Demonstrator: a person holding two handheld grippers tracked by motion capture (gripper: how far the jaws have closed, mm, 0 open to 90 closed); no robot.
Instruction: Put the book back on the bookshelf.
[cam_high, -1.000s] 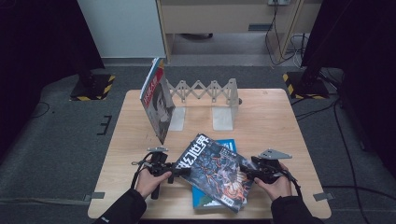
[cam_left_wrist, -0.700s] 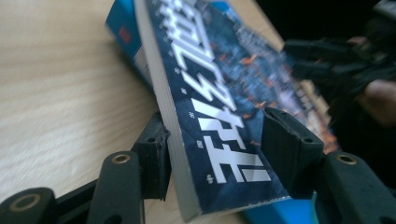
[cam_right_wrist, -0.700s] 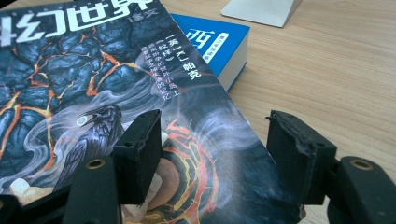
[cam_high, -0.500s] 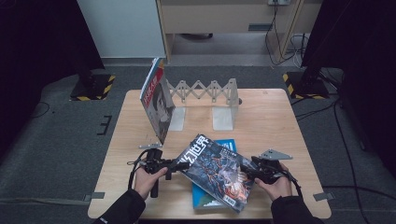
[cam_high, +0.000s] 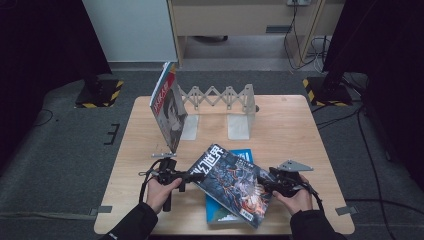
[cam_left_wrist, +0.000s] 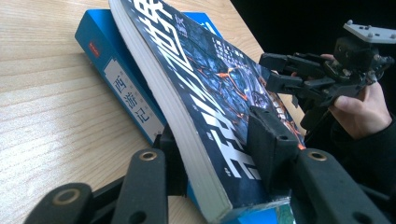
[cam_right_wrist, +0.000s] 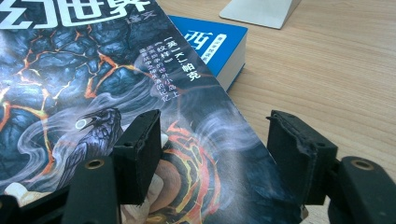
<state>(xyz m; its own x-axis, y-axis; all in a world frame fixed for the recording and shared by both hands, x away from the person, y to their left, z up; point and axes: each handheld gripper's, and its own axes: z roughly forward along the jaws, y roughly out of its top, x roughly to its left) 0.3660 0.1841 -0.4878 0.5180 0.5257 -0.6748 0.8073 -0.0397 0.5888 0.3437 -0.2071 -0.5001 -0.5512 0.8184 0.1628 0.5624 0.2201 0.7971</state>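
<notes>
Closing on the near corner of the dark-covered book (cam_high: 234, 184), the left gripper (cam_high: 186, 176) has just been drawing its fingers (cam_left_wrist: 268, 140) together, and the left gripper view shows the book's thick page edge wedged between them, one pad on the cover and the other under the block. Compared with a second ago, when that gripper sat just off the book's left edge with its fingers spread, it now has the corner clamped. The right gripper (cam_high: 274, 182) holds the opposite edge as before: in the right gripper view one finger (cam_right_wrist: 140, 149) lies on the cover beside the raven picture, while the other stands off past the book's edge, so whether it truly pinches the book I cannot tell from the pictures.

The dark book itself sits tilted, its left side raised off the worktop (cam_high: 300, 130), resting across a blue book (cam_high: 244, 156) that lies flat beneath it. Farther back, one magazine (cam_high: 167, 107) leans upright at the left end of an expanding book rack (cam_high: 220, 97), whose other slots are free.

With a hold on both ends, the book looks ready to be lifted clear of the blue one, probably to be stood in the rack. The likely trouble is the heavy block sagging or slipping if the right side's hold is loose.
</notes>
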